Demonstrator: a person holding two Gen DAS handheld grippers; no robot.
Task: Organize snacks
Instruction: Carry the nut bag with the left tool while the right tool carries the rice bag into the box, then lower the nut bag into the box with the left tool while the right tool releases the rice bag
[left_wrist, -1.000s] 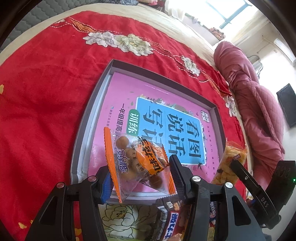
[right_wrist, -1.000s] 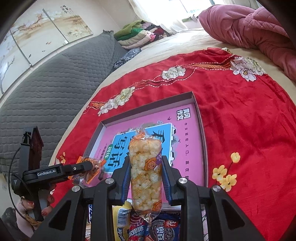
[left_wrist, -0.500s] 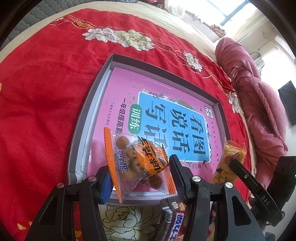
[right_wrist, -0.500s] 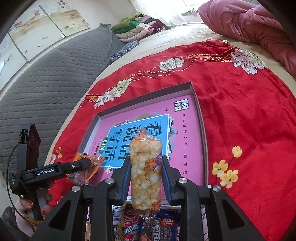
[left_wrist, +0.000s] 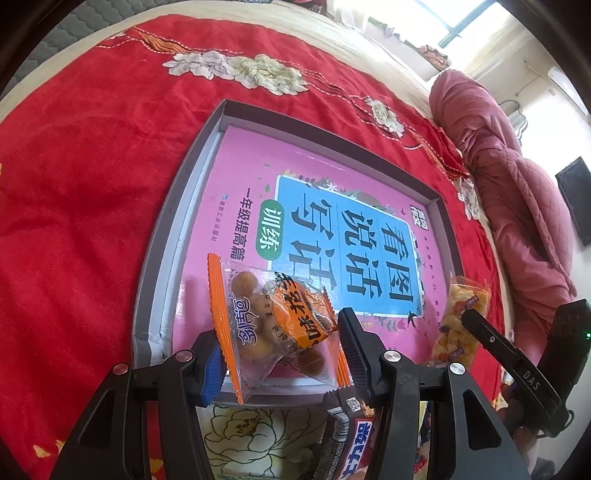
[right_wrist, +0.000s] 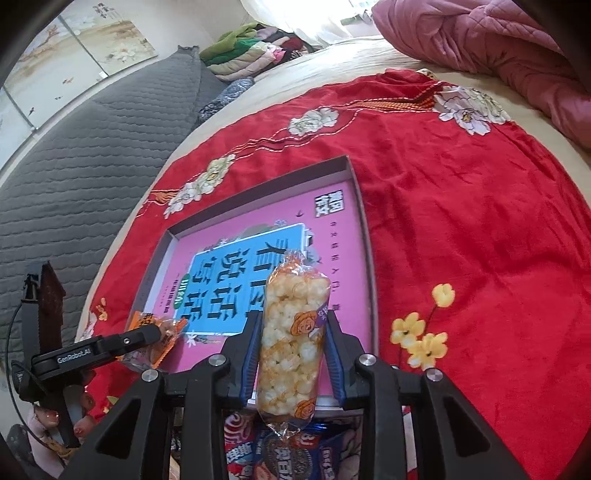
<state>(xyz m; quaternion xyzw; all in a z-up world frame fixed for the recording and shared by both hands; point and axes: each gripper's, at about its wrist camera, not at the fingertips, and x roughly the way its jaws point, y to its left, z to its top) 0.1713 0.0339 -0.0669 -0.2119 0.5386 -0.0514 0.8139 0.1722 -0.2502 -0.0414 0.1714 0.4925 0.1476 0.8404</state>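
My left gripper (left_wrist: 280, 347) is shut on an orange-edged clear packet of round nut snacks (left_wrist: 269, 317), held above the near left corner of a shallow grey box (left_wrist: 159, 236) with a pink and blue book cover inside. My right gripper (right_wrist: 293, 350) is shut on a clear tube-shaped bag of popcorn (right_wrist: 291, 332), held upright over the box's near edge (right_wrist: 369, 280). The popcorn bag and right gripper show in the left wrist view (left_wrist: 456, 325); the nut packet shows in the right wrist view (right_wrist: 155, 332).
The box lies on a red flowered cloth (left_wrist: 74, 184) over a bed. Several more snack packets (right_wrist: 295, 454) lie just below the grippers, near the box's front edge (left_wrist: 351, 439). A pink quilt (left_wrist: 517, 192) is heaped at the far right; a grey quilted cover (right_wrist: 74, 147) lies left.
Both grippers have moved forward over the box with their snacks still held; the box now looks closer and larger in both views.
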